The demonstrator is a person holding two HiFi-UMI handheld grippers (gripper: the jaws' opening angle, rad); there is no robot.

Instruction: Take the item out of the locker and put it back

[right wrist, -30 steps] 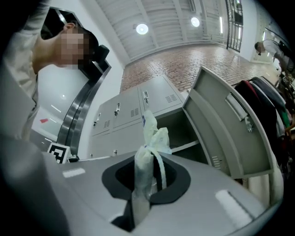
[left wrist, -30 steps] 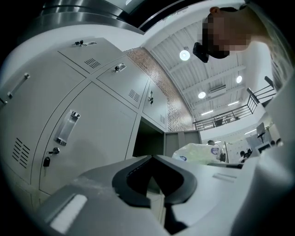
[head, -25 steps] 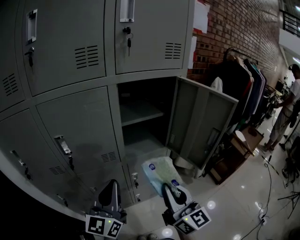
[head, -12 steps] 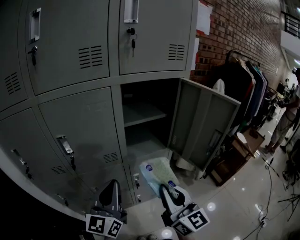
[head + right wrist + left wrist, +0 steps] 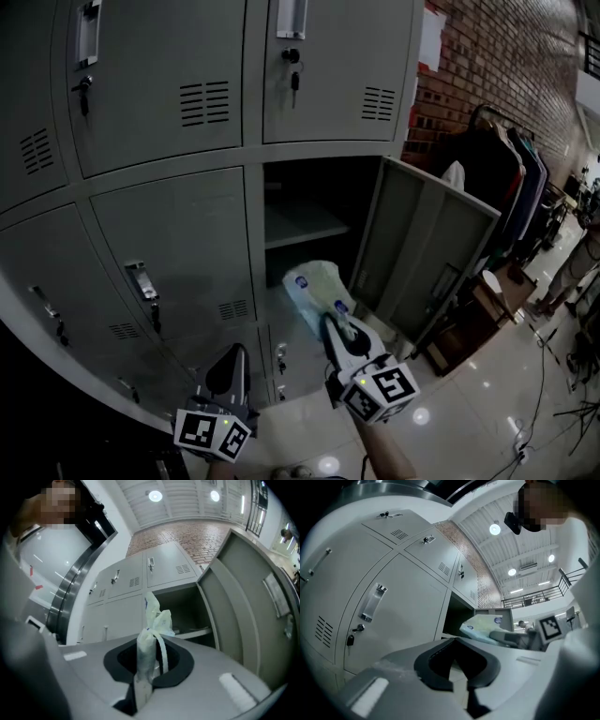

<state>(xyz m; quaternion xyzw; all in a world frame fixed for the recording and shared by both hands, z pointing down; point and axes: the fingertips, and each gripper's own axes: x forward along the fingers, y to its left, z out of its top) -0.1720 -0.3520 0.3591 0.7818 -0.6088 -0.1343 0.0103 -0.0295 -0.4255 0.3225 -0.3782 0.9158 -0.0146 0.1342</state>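
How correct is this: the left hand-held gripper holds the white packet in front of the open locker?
One thing is wrong: the right hand-held gripper, not the left, holds the white packet in front of the open locker. The right gripper view shows its jaws closed on the packet.

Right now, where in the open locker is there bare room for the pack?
The shelf looks bare, side wall to door. Below it, the floor looks bare left of the pack; the pack and right gripper crowd the opening's right.
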